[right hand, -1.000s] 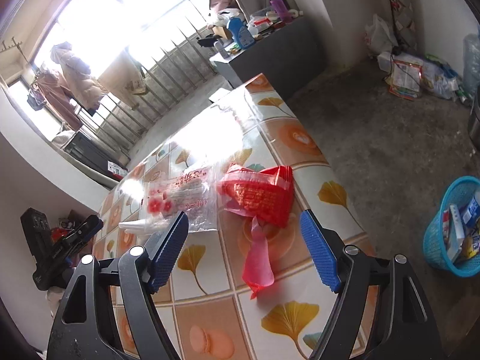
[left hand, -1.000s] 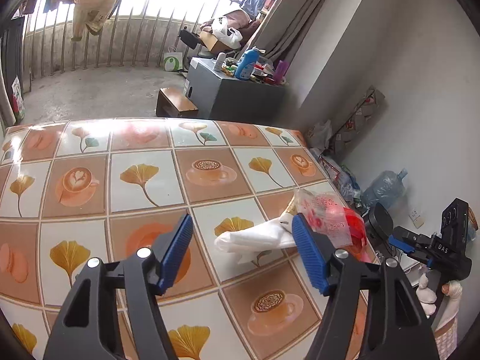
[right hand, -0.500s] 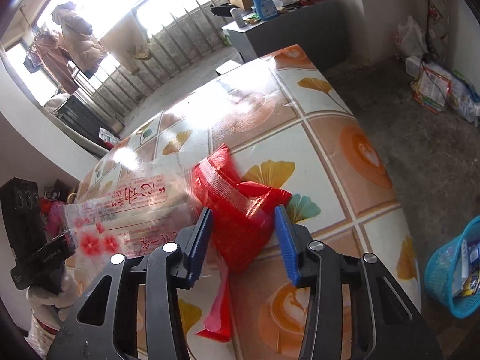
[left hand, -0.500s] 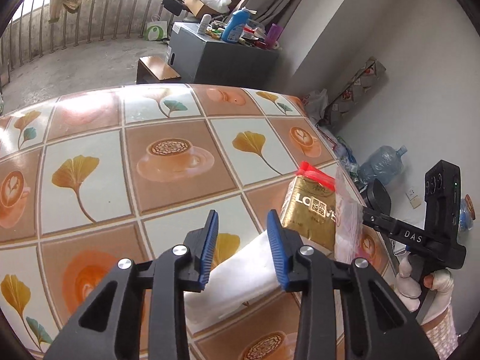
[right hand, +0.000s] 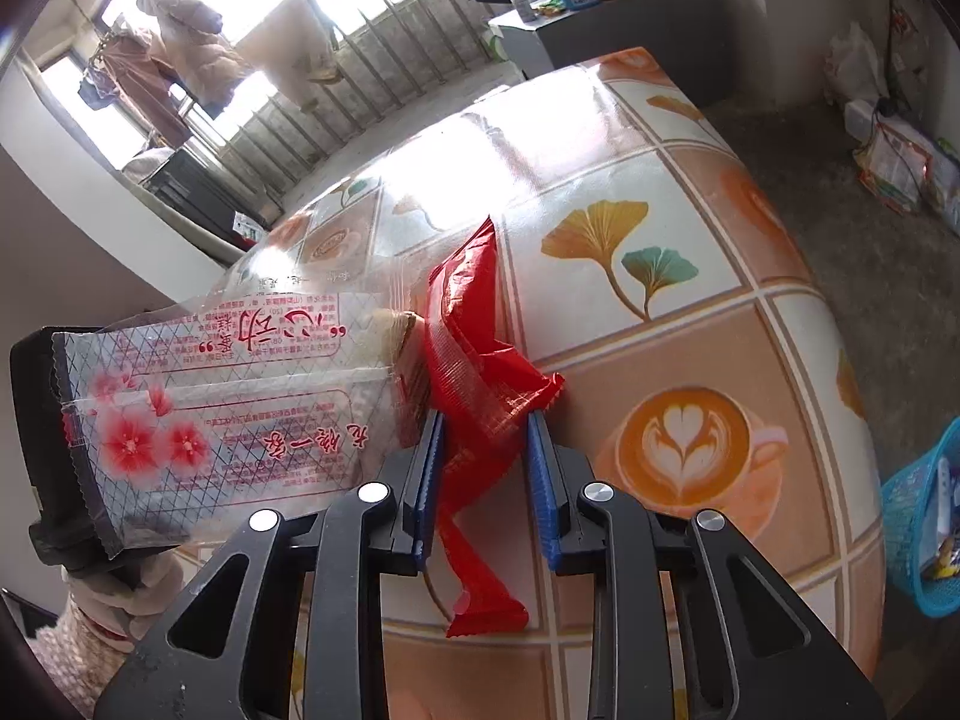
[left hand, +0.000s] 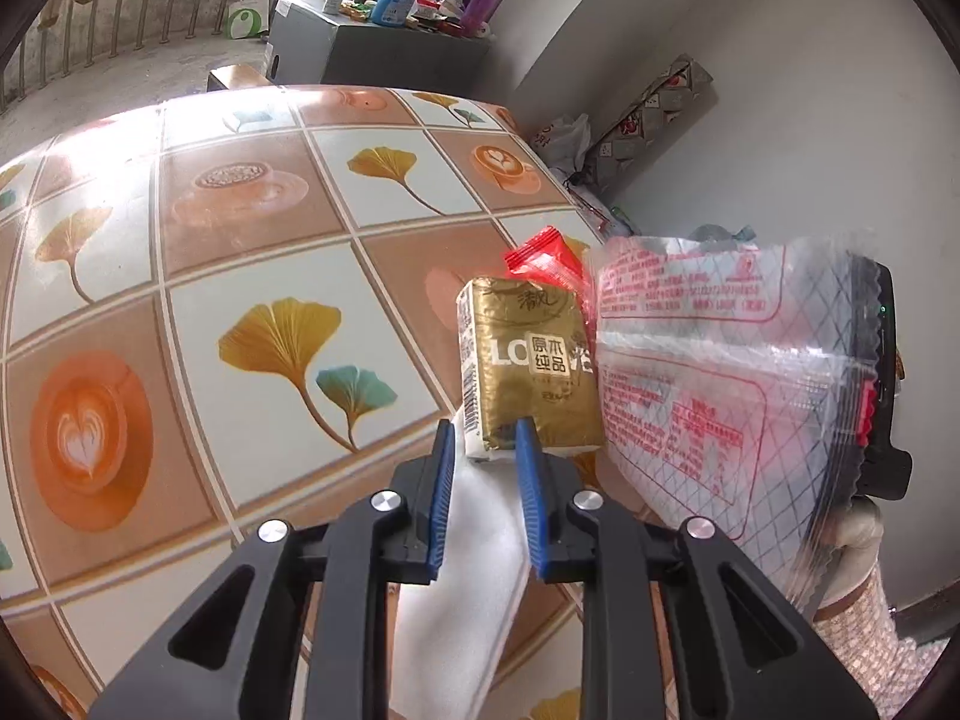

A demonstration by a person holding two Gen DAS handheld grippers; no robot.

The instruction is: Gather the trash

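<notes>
My left gripper [left hand: 483, 441] is shut on a gold tissue pack [left hand: 528, 363] with white tissue [left hand: 462, 588] hanging from it, held above the tiled table [left hand: 240, 276]. A clear plastic bag with red print [left hand: 720, 384] stands against its right side, with a red wrapper [left hand: 543, 258] behind. My right gripper [right hand: 485, 435] is shut on the red wrapper [right hand: 474, 372], lifted off the table [right hand: 660, 312]. The clear bag [right hand: 228, 396] hangs to its left, touching the wrapper.
A blue trash basket [right hand: 924, 528] with rubbish stands on the floor at the right of the table. A grey cabinet [left hand: 372, 42] with bottles stands beyond the table's far edge. Bags and a power strip lie along the wall [right hand: 900, 156].
Both grippers closed from wide open: the left onto the tissue pack, the right onto the red wrapper. Both items and the clear bag have risen off the table.
</notes>
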